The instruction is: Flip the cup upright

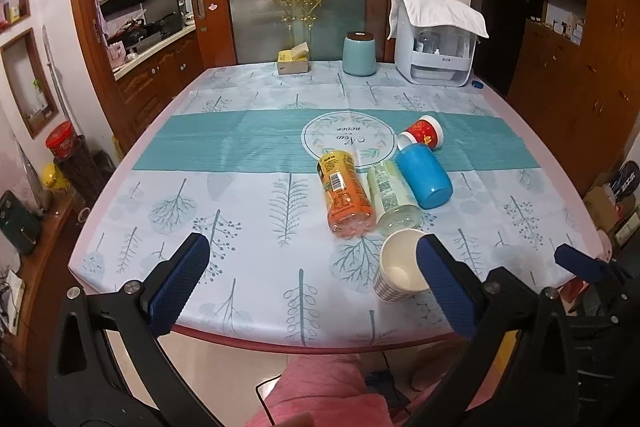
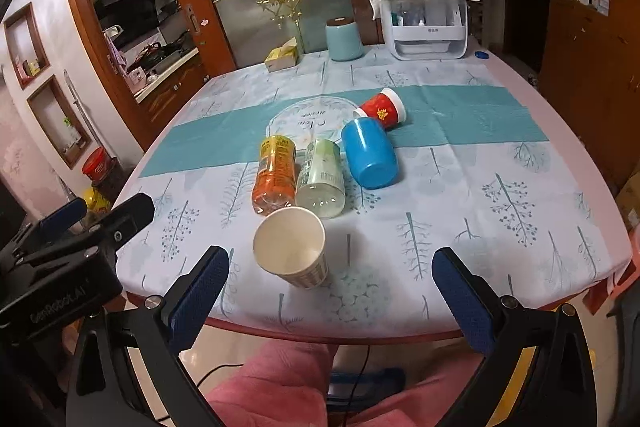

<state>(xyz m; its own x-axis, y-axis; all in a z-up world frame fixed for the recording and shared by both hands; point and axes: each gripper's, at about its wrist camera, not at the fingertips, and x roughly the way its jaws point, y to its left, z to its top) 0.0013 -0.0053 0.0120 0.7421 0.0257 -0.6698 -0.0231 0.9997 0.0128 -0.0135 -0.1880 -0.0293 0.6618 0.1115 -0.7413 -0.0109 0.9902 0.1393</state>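
A white paper cup (image 1: 400, 269) (image 2: 291, 247) with a striped wall stands upright near the table's front edge, mouth up and empty. A blue plastic cup (image 1: 425, 174) (image 2: 370, 155) lies on its side behind it, base toward me. A red paper cup (image 1: 424, 132) (image 2: 382, 108) lies on its side farther back. My left gripper (image 1: 312, 279) is open and empty over the front edge, its right finger just in front of the white cup. My right gripper (image 2: 332, 289) is open and empty, just in front of the white cup. It also shows in the left wrist view (image 1: 580, 261).
An orange bottle (image 1: 344, 193) (image 2: 276, 175) and a pale green bottle (image 1: 392, 197) (image 2: 322, 179) lie side by side behind the white cup. A teal canister (image 1: 359, 55), a tissue box (image 1: 294, 61) and a white covered rack (image 1: 436, 47) stand at the far edge. My pink-clad legs are below.
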